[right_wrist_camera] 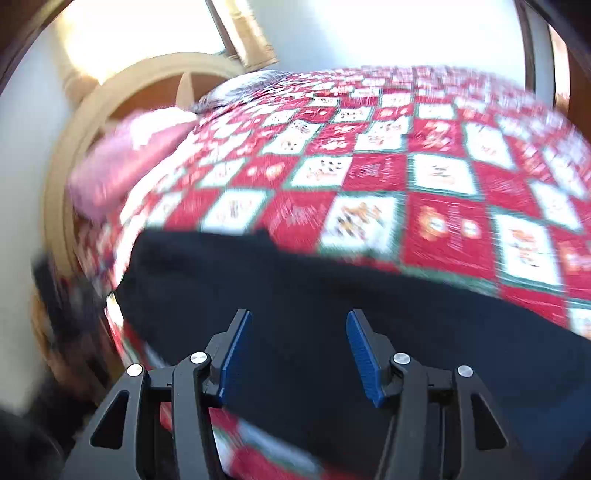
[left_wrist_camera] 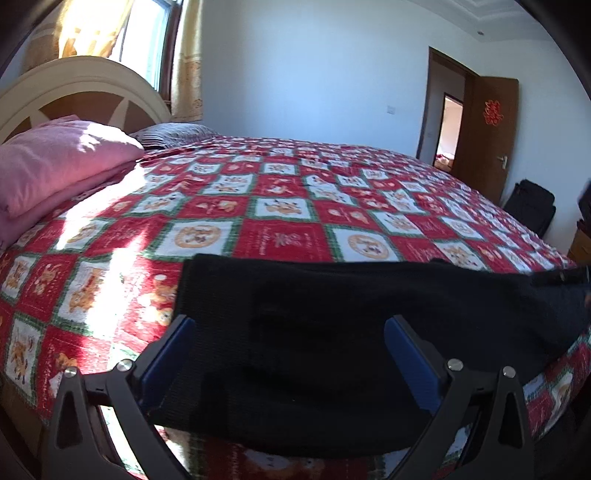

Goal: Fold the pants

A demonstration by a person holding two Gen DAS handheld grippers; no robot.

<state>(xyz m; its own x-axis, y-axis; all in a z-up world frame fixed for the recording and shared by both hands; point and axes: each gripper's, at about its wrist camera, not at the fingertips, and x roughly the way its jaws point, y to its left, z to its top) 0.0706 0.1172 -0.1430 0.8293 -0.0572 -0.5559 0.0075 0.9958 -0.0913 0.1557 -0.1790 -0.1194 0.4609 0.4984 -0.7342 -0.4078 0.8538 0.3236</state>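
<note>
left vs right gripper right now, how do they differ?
The left gripper stands wide open; the right gripper has a narrower gap. The left wrist view is sharp; the right wrist view is motion-blurred. Both have blue pads, grip nothing, and hover over the black pants.

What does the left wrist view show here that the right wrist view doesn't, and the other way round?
Left wrist only: the open brown door, the dark bag on the floor, and the left tool, open above the black pants.
Right wrist only: the right tool, open above the cloth; the picture is motion-blurred.
Both: the pants on the red checked bedspread, the pink pillow, the cream headboard and the sunlit window.
</note>
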